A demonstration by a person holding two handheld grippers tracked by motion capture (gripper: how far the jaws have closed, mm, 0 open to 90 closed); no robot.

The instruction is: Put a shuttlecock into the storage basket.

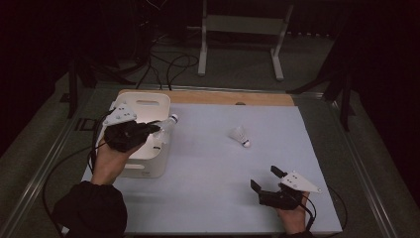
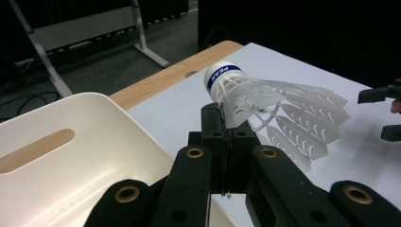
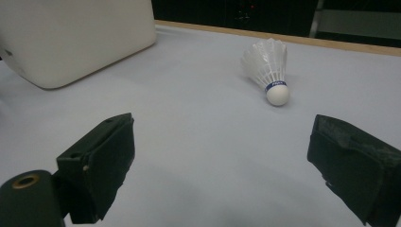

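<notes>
Looking down from the high view, the left gripper [image 1: 154, 128] sits at centre left of the frame, over the right rim of the white bin [image 1: 143, 101], its fingers closed on a shuttlecock [image 1: 168, 124] whose cork end points toward the upper right. That hold over the rim suggests the shuttlecock is meant to go into the bin. A second shuttlecock [image 1: 240, 136] lies on the pale surface [image 1: 208, 168] right of centre, well apart from both grippers. The right gripper [image 1: 266, 179] rests low at lower right, fingers spread wide and aimed toward that loose shuttlecock, likely readied for it.

The left gripper view gives what the high view cannot: the fingers [image 2: 210, 123] pinch the plastic skirt just behind the blue-banded cork, so the shuttlecock [image 2: 274, 106] sticks out to the right of the frame over the surface rather than over the bin's hollow [image 2: 71, 156], which fills the lower left. The other gripper's fingertips show at the right edge.

The right gripper view shows its own fingers [image 3: 101, 156] far apart with nothing between them, and the loose shuttlecock [image 3: 269, 66] lying at upper centre, cork toward the camera, with the bin's outer wall [image 3: 75, 38] at upper left.
</notes>
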